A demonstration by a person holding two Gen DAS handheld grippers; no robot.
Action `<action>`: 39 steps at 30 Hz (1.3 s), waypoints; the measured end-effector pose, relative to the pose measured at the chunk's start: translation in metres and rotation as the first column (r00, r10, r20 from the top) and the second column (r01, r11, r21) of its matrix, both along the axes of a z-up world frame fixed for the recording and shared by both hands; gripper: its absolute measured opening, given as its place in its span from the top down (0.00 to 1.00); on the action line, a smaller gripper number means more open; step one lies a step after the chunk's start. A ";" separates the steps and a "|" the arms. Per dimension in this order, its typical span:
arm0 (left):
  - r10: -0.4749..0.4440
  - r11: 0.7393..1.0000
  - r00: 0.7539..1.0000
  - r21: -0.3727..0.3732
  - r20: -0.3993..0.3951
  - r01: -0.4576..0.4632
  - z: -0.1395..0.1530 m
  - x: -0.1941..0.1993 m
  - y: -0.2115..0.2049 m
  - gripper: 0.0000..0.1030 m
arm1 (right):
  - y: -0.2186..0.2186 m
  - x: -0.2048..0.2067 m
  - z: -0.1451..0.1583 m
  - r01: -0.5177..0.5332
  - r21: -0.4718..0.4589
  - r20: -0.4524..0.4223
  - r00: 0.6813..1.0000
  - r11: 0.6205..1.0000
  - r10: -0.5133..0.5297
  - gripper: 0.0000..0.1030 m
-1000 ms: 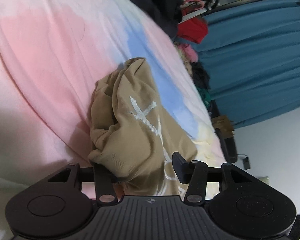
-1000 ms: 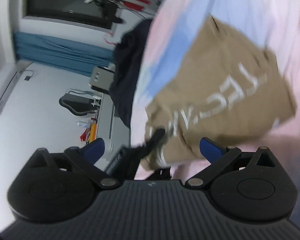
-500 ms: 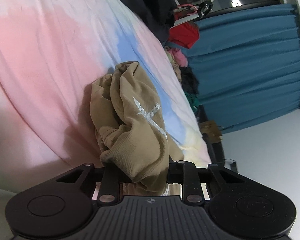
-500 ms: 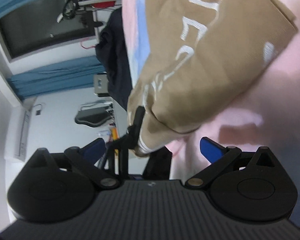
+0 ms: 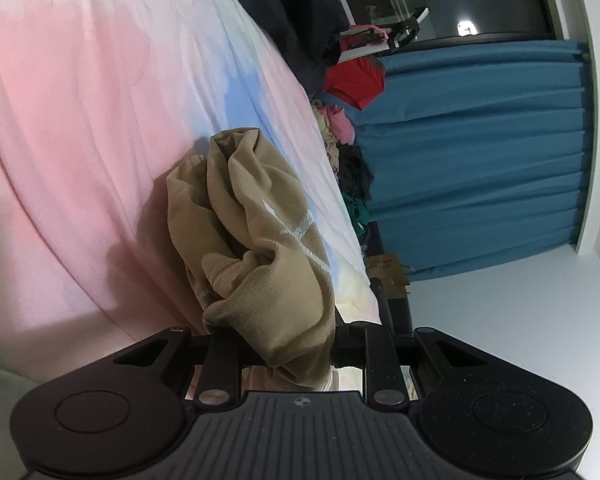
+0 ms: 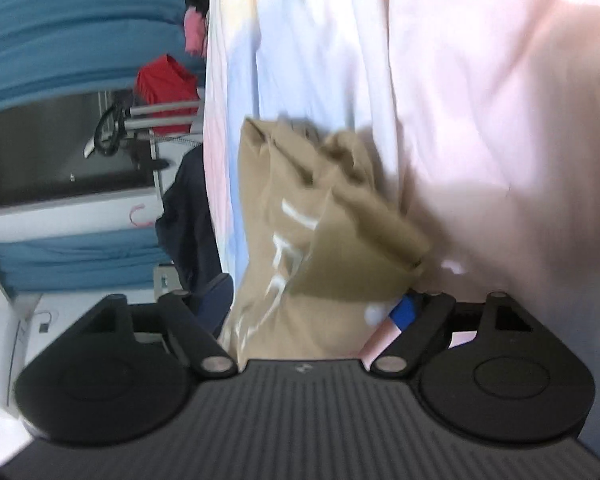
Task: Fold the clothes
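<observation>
Garment (image 5: 260, 240) on bedsheet (image 5: 80, 120)

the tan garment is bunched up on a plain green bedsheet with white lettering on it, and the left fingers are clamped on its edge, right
Not quite: the bedsheet is not plain green but pastel, pink with blue and white patches, as the left wrist view shows. The rest holds: the tan garment is bunched up, carries white lettering, and the left gripper is clamped on its edge.

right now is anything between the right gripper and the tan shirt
Nothing visible: the tan shirt already lies between the jaws of the right gripper, which are closing. The left gripper pinches its other end.
</observation>
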State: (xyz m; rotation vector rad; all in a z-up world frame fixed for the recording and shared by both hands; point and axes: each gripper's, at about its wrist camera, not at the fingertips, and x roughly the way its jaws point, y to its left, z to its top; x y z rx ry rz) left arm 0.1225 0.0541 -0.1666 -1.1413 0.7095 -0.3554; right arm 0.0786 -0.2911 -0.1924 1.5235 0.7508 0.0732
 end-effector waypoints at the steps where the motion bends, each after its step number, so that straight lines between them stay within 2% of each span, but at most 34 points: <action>1: -0.001 1.000 1.000 0.000 0.000 0.001 0.000 0.001 0.000 0.76 | 0.001 0.003 0.001 -0.022 -0.013 -0.005 1.000 1.000 0.022 0.20; 2: -0.001 1.000 1.000 0.008 0.000 0.001 -0.001 0.000 0.000 0.76 | 0.003 0.006 0.003 -0.040 -0.031 -0.010 0.999 0.999 0.040 0.22; 5: 0.003 1.000 1.000 0.014 -0.030 -0.003 -0.006 0.006 0.002 0.76 | 0.007 0.014 0.008 -0.074 -0.090 -0.026 0.997 0.993 0.072 0.40; 6: 0.003 1.000 0.999 0.013 -0.039 -0.003 -0.008 0.008 0.002 0.76 | 0.008 0.016 0.011 -0.085 -0.121 -0.032 0.996 0.989 0.081 0.53; 7: 0.002 1.000 0.999 0.011 -0.046 -0.002 -0.010 0.010 0.002 0.76 | 0.008 0.018 0.012 -0.094 -0.146 -0.032 0.995 0.985 0.090 0.59; 10: -0.004 0.999 0.999 0.049 -0.043 0.006 -0.006 0.009 0.002 0.76 | 0.006 0.015 0.017 -0.100 -0.186 -0.013 0.995 0.977 0.099 0.71; 13: -0.022 0.997 0.999 0.068 -0.029 0.024 0.002 0.002 0.003 0.76 | 0.000 0.002 0.029 -0.084 -0.232 0.025 0.995 0.969 0.092 0.74; 18: -0.089 0.996 0.992 -0.010 -0.089 0.088 0.014 -0.021 0.003 0.76 | -0.002 -0.029 0.068 -0.097 -0.359 0.080 0.988 0.928 0.134 0.75; 21: -0.158 0.987 0.978 -0.029 -0.135 0.155 0.029 -0.038 -0.003 0.76 | -0.016 -0.063 0.090 -0.117 -0.376 0.085 0.983 0.919 0.160 0.75; 24: -0.231 0.973 0.952 -0.023 -0.199 0.231 0.049 -0.048 -0.020 0.76 | -0.035 -0.088 0.113 -0.124 -0.364 0.078 0.984 0.923 0.163 0.75; 27: -0.272 0.960 0.914 -0.023 -0.299 0.278 0.070 -0.041 -0.049 0.75 | -0.060 -0.101 0.130 -0.099 -0.356 0.061 0.990 0.929 0.129 0.74; 28: -0.290 0.952 0.905 0.004 -0.311 0.306 0.079 -0.032 -0.064 0.75 | -0.067 -0.098 0.133 -0.084 -0.353 0.050 0.993 0.932 0.108 0.74; 30: -0.332 0.924 0.894 0.086 -0.302 0.372 0.097 -0.005 -0.101 0.74 | -0.087 -0.090 0.139 -0.041 -0.358 0.041 0.997 0.933 0.059 0.74; 34: -0.387 0.884 0.873 0.152 -0.295 0.443 0.117 0.059 -0.182 0.74 | -0.145 -0.059 0.143 0.081 -0.357 0.037 0.997 0.931 -0.073 0.74; 37: -0.441 0.846 0.851 0.186 -0.284 0.500 0.130 0.107 -0.256 0.74 | -0.194 -0.022 0.156 0.180 -0.420 0.048 0.983 0.889 -0.176 0.74; 39: -0.475 0.828 0.849 0.210 -0.232 0.520 0.143 0.139 -0.304 0.74 | -0.231 0.007 0.169 0.254 -0.439 0.073 0.966 0.862 -0.247 0.74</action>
